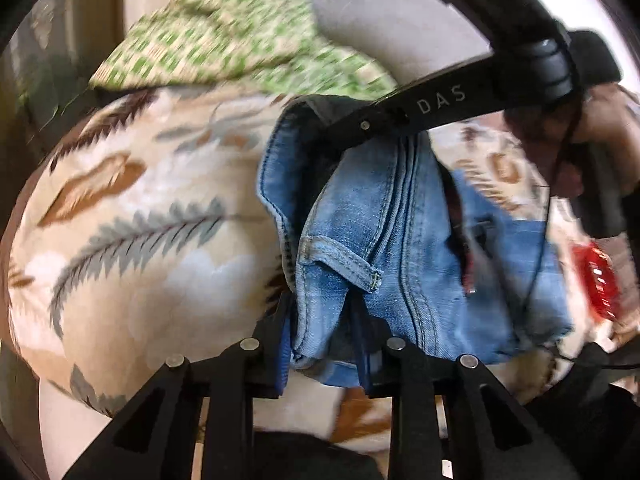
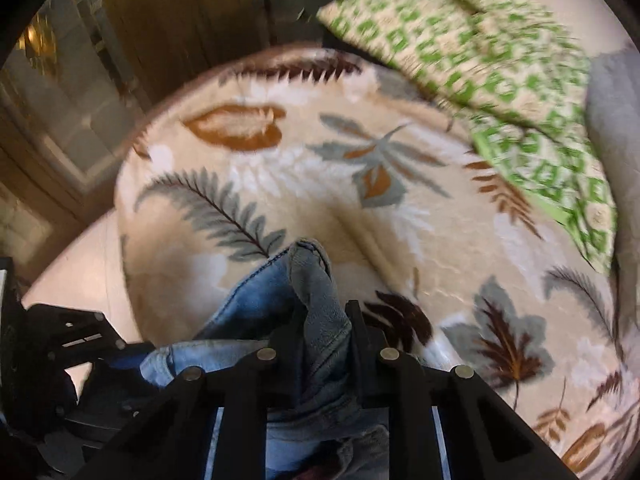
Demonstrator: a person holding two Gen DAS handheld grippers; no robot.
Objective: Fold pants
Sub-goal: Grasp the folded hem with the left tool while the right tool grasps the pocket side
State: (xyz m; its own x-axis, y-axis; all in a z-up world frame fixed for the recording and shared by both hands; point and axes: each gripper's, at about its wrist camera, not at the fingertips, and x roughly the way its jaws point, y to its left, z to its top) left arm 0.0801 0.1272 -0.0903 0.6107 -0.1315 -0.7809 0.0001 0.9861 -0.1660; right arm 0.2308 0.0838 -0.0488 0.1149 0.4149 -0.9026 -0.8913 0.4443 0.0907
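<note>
A: Left gripper [image 1: 320,320]?
B: Clamped on the jeans [image 1: 384,240] at the waistband, belt loop just past its fingers. Denim hangs above the leaf-print blanket [image 1: 140,220].
A: Right gripper [image 2: 326,328]?
B: Clenched on a bunched fold of the same jeans [image 2: 316,312], over that blanket [image 2: 320,180].
A: Beyond the blanket?
B: Green-patterned cloth [image 2: 500,92] at its far edge; blurred.

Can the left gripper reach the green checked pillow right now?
Probably not. The left gripper has its fingers shut on the jeans, and the green checked pillow lies far across the leaf-print blanket. It would need to let go first.
</note>
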